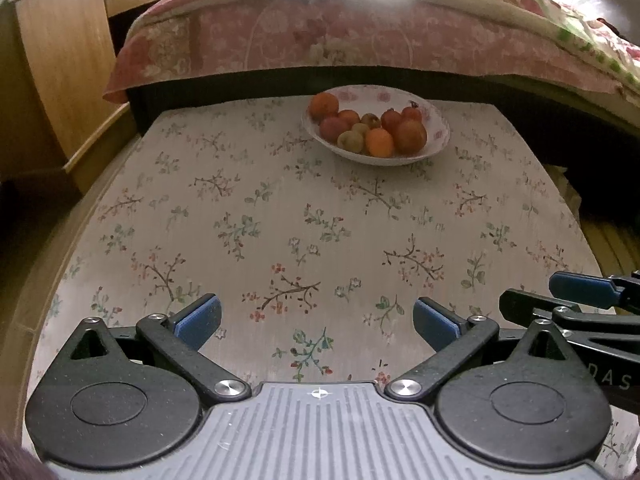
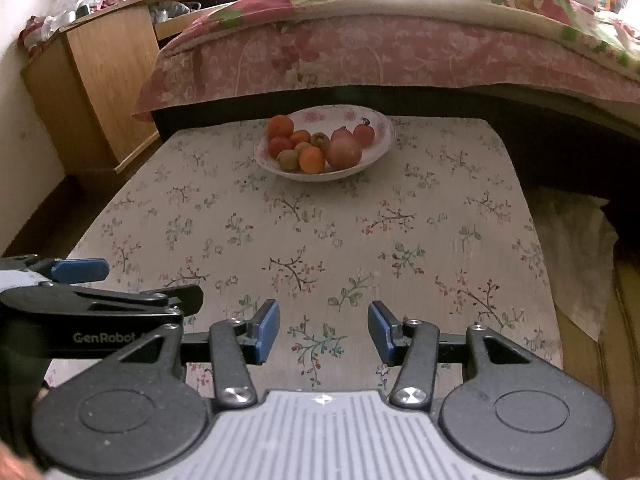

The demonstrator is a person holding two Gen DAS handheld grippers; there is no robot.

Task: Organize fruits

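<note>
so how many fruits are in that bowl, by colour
orange fruits: 3
red or pinkish fruits: 4
greenish-yellow to brownish fruits: 3
total: 10, all in the white floral bowl; any fruit hidden under these would not be counted

Left gripper [image 1: 316, 322] and right gripper [image 2: 323, 330]: matte black linkage arms on round black hubs, silver screw heads at the pivots, blue pads on the fingertips [image 2: 267, 330], ribbed grey housing with a small crosshair mark; side lettering "GenRobot".
</note>
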